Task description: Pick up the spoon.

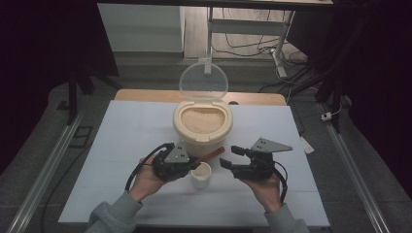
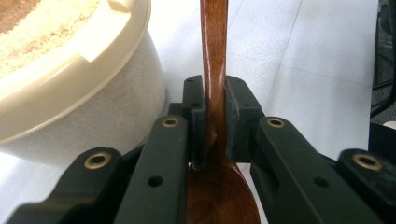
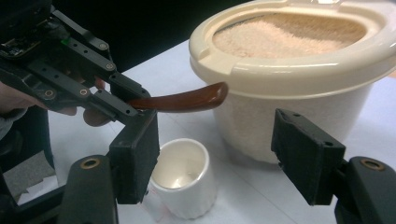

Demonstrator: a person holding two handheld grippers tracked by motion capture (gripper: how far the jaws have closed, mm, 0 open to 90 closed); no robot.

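- Left gripper: closed on the wooden spoon; both pads clamped against the neck of the handle, just above the bowl of the spoon.
- Wooden spoon: held roughly level, handle end pointing toward the base of the rice container and stopping just short of its wall; spoon bowl back between the jaw arms, as seen in the left gripper view.
- Right gripper: wide open, nothing between the pads, nothing touched; no contact with cup or container.
- White cup: upright on the desk, just in front of the rice container, apart from its wall; seen in the right gripper view just beside the left-hand jaw of the right gripper and below the spoon handle; inside appears empty.
- Rice container: cream tub with grain up near the rim, clear lid hinged up at the far side, standing at the middle of the desk.
- Both grippers: placed on the near side of the rice container, one at each side of the white cup, left gripper closest to it.
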